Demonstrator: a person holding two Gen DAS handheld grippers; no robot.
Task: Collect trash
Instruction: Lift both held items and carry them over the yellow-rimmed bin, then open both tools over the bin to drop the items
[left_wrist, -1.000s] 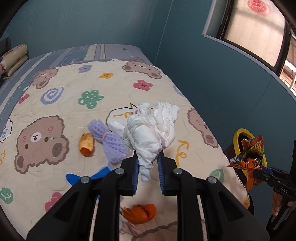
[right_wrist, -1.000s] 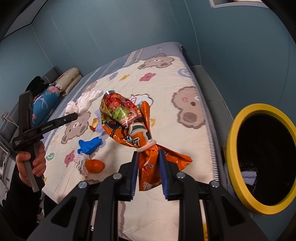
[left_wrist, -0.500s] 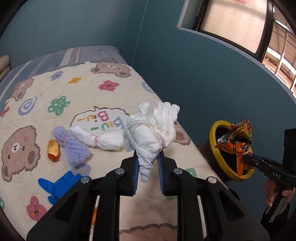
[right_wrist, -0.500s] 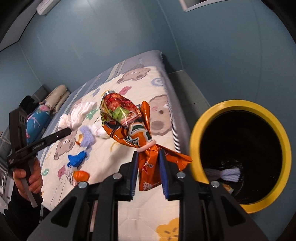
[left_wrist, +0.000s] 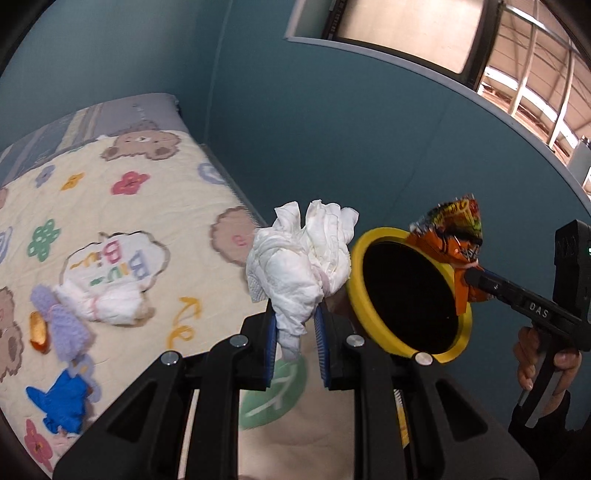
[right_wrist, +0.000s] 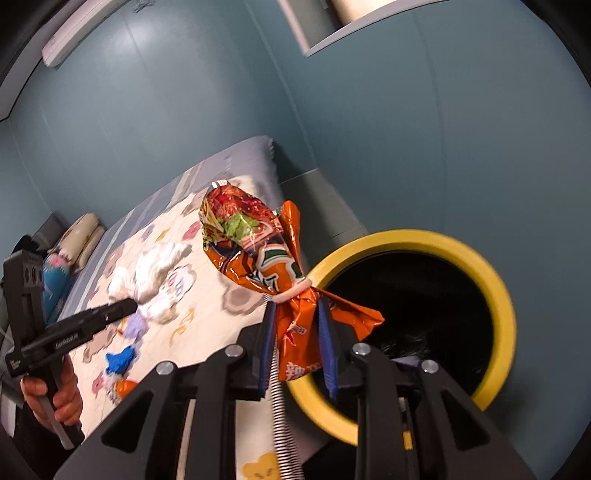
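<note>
Yellow-rimmed bin (right_wrist: 495, 291) gapes just past my right gripper (right_wrist: 297, 341), pinching the orange snack wrapper (right_wrist: 258, 258), nearer it than my left gripper (left_wrist: 295, 338), clamping the white tissue wad (left_wrist: 299, 266).

White tissue wad (left_wrist: 303, 269); orange snack wrapper (right_wrist: 266, 258); yellow-rimmed black bin (right_wrist: 491, 280)
</note>
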